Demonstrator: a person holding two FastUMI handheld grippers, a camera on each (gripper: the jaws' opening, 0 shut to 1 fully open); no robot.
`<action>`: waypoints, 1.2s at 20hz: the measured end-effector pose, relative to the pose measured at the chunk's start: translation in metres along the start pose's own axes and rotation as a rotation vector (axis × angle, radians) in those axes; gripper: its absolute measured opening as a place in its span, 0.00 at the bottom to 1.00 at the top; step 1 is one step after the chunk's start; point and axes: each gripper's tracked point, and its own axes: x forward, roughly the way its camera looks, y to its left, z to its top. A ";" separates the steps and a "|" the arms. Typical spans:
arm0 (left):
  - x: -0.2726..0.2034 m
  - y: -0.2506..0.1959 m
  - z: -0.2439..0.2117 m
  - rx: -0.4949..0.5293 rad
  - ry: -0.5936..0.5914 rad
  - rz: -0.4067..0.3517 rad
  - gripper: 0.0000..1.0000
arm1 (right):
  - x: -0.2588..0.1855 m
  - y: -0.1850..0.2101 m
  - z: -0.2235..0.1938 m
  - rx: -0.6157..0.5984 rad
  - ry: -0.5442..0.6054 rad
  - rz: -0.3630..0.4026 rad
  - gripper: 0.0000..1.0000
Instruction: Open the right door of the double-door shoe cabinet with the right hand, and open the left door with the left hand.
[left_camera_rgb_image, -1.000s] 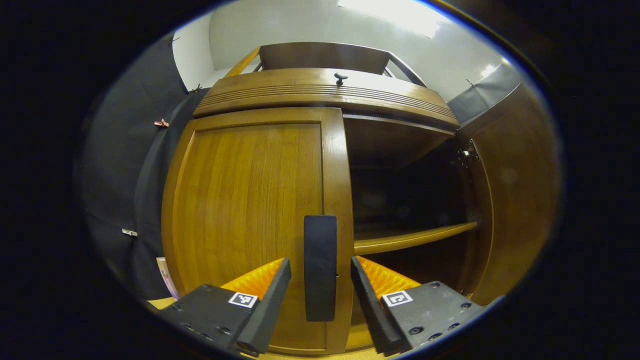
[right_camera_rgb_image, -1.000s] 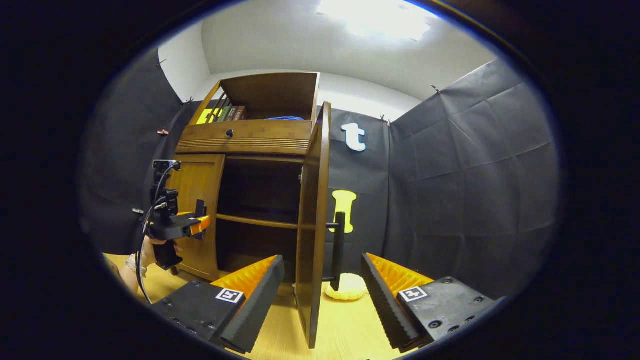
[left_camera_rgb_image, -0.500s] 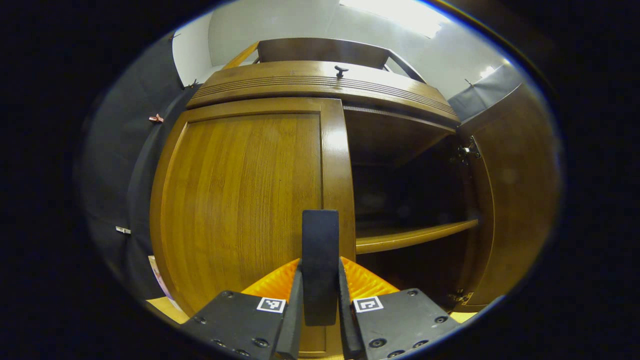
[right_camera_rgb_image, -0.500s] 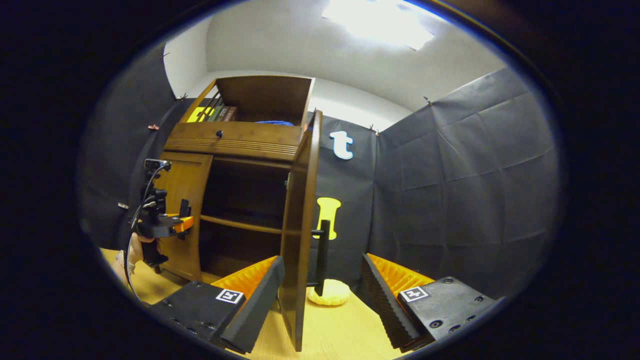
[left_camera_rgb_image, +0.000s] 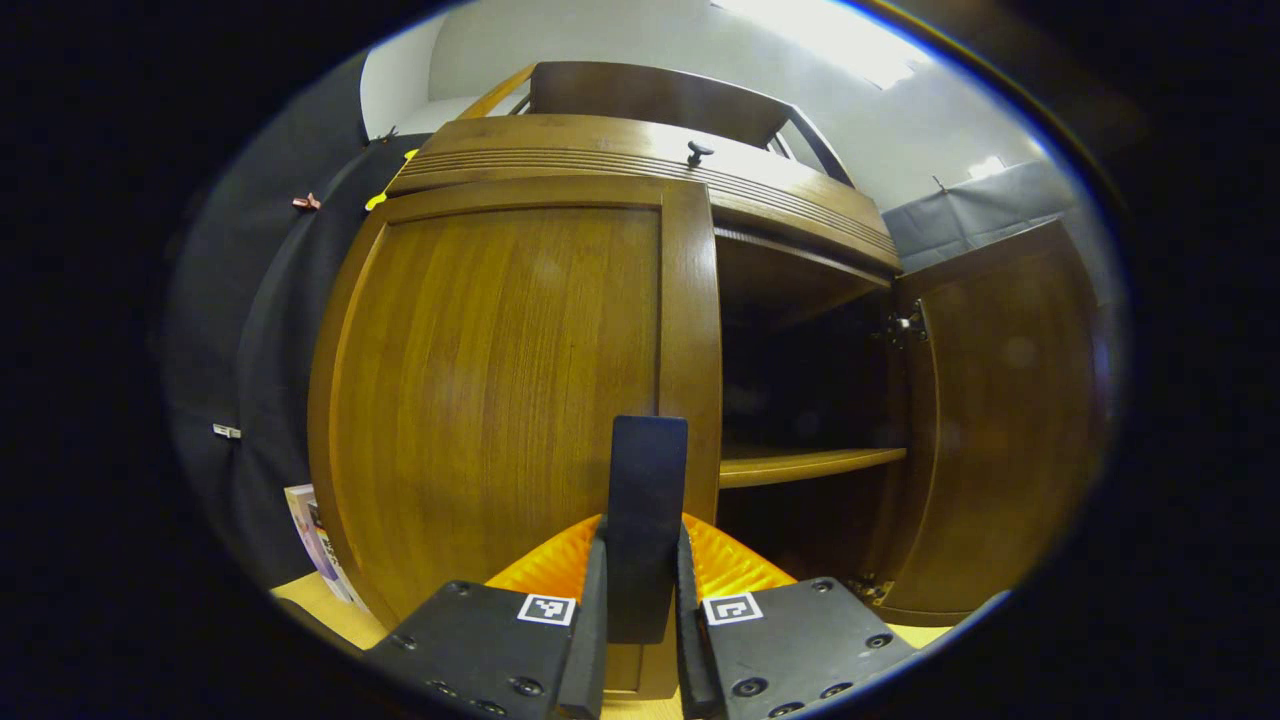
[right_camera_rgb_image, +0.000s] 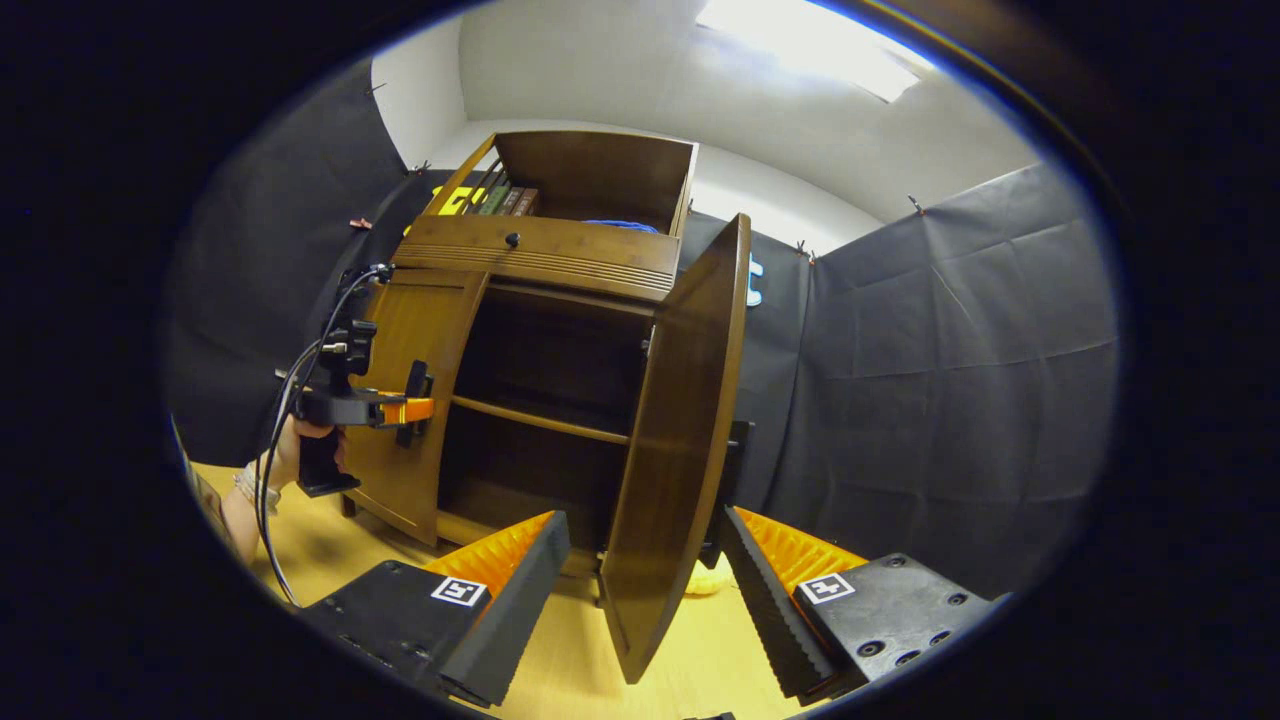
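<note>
The wooden shoe cabinet's left door stands in front of me in the left gripper view. My left gripper is shut on that door's dark upright handle. I cannot tell whether this door is ajar. The right door is swung wide open, baring a dark inside with a shelf. In the right gripper view, my right gripper is open and the right door stands between its fingers without being touched. Farther left, a hand holds the left gripper at the left door.
A drawer with a small knob runs above the doors, and books stand in the open top compartment. A pale yellow round thing lies on the wooden floor behind the right door. Something flat leans left of the cabinet.
My left gripper moved in and shut on the left door's handle. The right gripper stayed open and shifted, so the open right door now shows its inner face.
</note>
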 end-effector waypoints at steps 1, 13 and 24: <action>-0.009 0.000 0.001 -0.002 0.003 -0.018 0.33 | -0.003 0.003 0.004 0.007 -0.010 0.006 0.96; -0.091 0.025 0.013 -0.003 0.067 -0.058 0.33 | 0.001 0.047 0.012 0.022 -0.028 0.077 0.95; -0.152 0.068 0.021 0.099 0.090 0.038 0.32 | 0.019 0.105 0.007 0.049 -0.048 0.217 0.97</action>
